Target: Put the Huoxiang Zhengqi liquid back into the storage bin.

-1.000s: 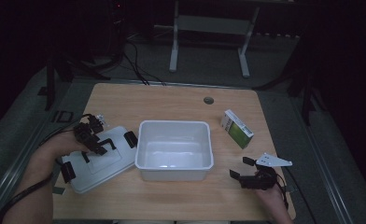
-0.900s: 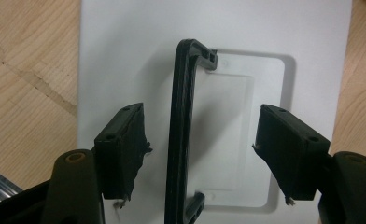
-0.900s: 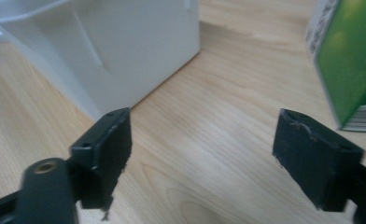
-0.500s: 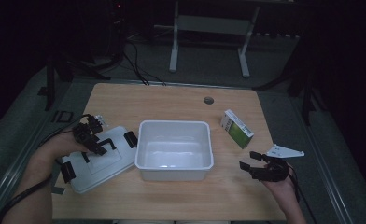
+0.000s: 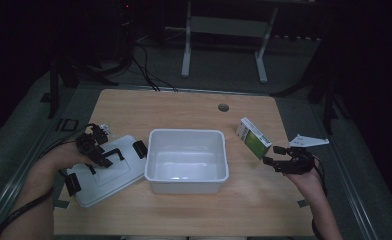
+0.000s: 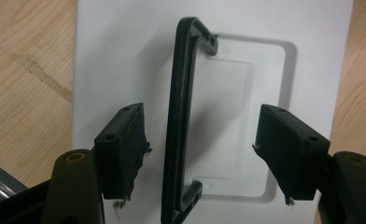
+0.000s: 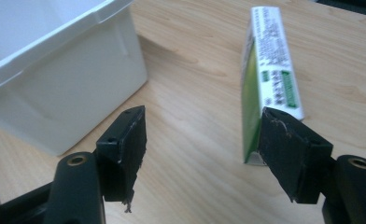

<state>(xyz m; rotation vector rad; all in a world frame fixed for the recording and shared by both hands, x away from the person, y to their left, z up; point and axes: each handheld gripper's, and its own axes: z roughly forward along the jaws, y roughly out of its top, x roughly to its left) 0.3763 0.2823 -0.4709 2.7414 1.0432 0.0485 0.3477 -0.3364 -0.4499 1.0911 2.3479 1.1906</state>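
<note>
On the table: one tub (image 5: 186,162), one lid (image 5: 104,172) bearing one handle (image 6: 179,121), one green-white box (image 5: 253,138), and two grippers, left (image 5: 95,148) and right (image 5: 279,159).

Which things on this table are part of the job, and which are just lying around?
Part of the job:
- green and white carton, right gripper reaching for it
- white bin
- white lid, its black handle between the open jaws of the left gripper

Lying about:
- round grommet in the table
</note>
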